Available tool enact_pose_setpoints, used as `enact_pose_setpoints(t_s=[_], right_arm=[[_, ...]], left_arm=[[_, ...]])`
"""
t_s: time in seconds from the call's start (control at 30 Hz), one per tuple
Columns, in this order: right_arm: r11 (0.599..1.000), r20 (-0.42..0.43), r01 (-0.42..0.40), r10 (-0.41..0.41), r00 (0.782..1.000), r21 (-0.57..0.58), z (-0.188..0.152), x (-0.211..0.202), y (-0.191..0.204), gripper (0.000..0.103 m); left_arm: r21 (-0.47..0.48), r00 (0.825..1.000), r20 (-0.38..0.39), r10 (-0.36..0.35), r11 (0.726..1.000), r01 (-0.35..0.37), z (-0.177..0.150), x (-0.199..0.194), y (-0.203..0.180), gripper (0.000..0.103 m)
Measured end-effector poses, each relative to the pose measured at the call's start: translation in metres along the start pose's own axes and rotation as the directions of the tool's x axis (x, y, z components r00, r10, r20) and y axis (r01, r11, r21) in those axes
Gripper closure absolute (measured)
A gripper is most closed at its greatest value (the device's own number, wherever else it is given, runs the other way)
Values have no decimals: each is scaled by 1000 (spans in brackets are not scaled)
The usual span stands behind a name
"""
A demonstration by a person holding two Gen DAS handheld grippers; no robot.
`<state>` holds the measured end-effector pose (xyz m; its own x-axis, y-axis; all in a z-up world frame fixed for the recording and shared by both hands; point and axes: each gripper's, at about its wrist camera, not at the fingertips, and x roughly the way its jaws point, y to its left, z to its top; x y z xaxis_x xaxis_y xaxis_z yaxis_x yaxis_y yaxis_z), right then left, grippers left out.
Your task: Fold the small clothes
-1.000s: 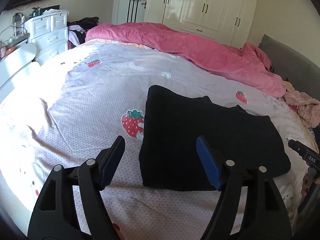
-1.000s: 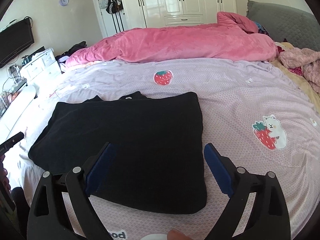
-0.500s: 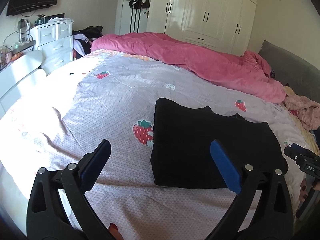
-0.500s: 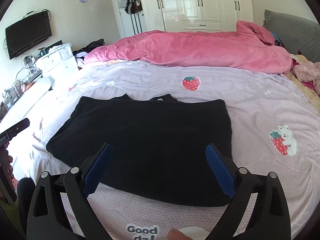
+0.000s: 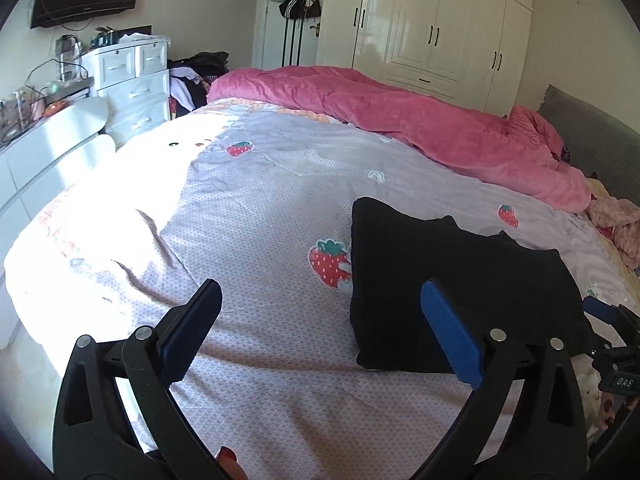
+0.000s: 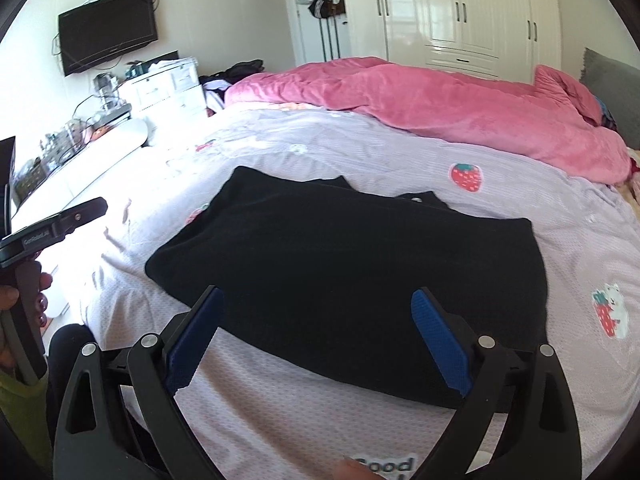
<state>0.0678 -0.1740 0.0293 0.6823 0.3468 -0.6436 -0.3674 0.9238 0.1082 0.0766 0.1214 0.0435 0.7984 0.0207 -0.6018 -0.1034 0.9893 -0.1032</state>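
A black garment (image 5: 452, 280) lies folded into a flat rectangle on the lilac strawberry-print bedspread (image 5: 260, 208). It fills the middle of the right wrist view (image 6: 352, 268). My left gripper (image 5: 320, 308) is open and empty, above the bedspread to the left of the garment's near left corner. My right gripper (image 6: 316, 324) is open and empty, above the garment's near edge. The right gripper shows at the right edge of the left wrist view (image 5: 608, 328); the left gripper shows at the left edge of the right wrist view (image 6: 52, 228).
A pink duvet (image 5: 400, 120) lies bunched along the far side of the bed. White drawers (image 5: 136, 80) and a white counter (image 5: 44, 140) stand at the left. White wardrobes (image 5: 432, 28) line the back wall. Pink clothes (image 5: 616, 224) lie at the right edge.
Both grippers have pulled back and up from the garment and stay open. The garment lies still, and looks smaller and farther away in both views.
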Motion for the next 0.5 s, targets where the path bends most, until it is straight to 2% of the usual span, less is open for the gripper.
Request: enact_pose_setpoints(t_s=[0.5], right_arm=[[992,-45,-64,60,997,-105,0,30,56,9]], left_arm=[[-23,999,-20,42,999,-43,-8,14,25,10]])
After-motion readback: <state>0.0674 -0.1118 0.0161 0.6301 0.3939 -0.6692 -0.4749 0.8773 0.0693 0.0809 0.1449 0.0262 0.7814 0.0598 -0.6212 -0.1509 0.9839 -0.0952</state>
